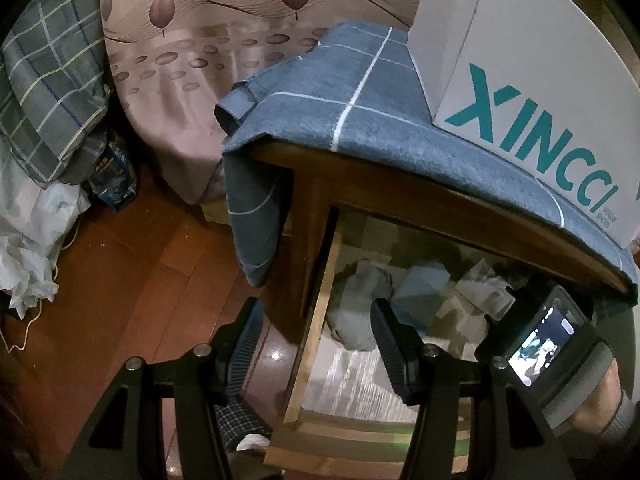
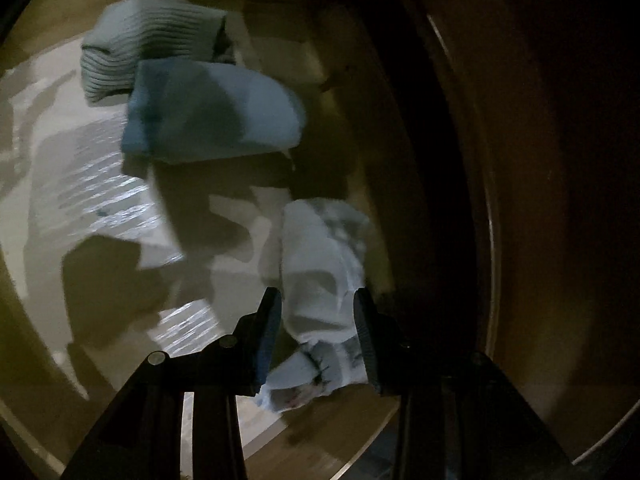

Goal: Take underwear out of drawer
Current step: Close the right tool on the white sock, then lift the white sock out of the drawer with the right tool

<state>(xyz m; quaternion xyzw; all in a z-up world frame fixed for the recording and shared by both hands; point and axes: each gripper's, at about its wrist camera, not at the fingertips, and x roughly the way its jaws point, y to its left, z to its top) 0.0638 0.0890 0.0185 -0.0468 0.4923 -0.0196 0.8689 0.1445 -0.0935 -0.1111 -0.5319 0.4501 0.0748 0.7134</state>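
Three folded bundles lie in the open drawer (image 1: 316,308). Right gripper (image 2: 318,344) jaws flank the white underwear (image 2: 320,276), contact unclear. Left gripper (image 1: 316,344) hangs part-open, empty. Next: confirm the pinch, then lift clear.

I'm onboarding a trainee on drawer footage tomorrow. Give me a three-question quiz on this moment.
1. True or false: the drawer is open.
2. Which garment lies between the right tongs' fingers: A ribbed grey roll, B blue fold, C white piece?
3. Fill in: the box on top carries ____ lettering.

Key
1. True.
2. C.
3. Teal.
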